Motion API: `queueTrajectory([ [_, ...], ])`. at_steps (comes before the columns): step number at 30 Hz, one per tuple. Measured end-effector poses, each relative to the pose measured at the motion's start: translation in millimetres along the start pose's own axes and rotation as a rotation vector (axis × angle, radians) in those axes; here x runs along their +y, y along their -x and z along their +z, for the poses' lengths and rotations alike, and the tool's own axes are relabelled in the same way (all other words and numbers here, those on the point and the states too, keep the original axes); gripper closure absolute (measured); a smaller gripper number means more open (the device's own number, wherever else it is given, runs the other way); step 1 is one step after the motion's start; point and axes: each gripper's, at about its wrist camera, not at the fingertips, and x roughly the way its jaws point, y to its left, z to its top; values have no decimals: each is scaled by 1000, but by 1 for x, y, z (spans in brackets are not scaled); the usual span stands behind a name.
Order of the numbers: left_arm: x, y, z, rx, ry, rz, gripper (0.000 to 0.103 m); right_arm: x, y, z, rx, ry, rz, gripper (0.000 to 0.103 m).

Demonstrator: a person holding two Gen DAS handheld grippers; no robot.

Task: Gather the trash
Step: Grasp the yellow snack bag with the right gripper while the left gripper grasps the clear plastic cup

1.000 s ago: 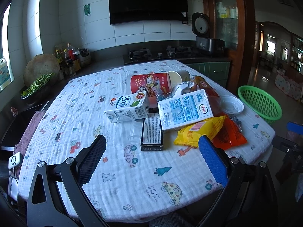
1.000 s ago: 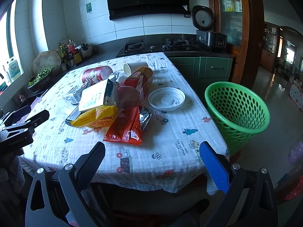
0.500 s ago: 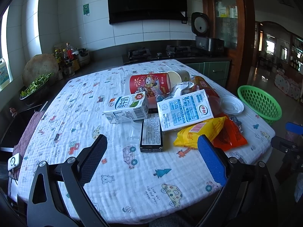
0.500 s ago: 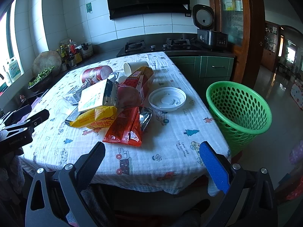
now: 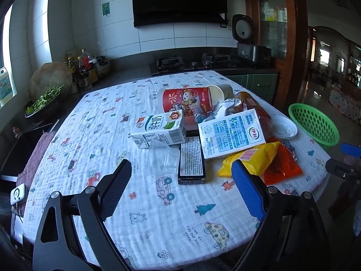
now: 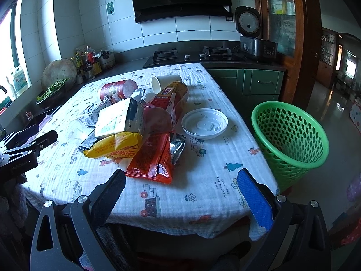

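Trash [image 6: 135, 133]: crinkly foil wrappers, boxy cartons; both tongs [image 5: 181, 171] [image 6: 181, 181] gape, empty.

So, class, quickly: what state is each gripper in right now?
Left gripper: open, holding nothing, jaws just been closing slightly.
Right gripper: open, holding nothing.
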Motion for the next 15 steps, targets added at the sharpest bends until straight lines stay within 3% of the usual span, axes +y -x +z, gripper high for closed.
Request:
queueTrajectory([
  [15,44,-9,-6,29,65,52,17,57,-42,10,62,133,174,8],
])
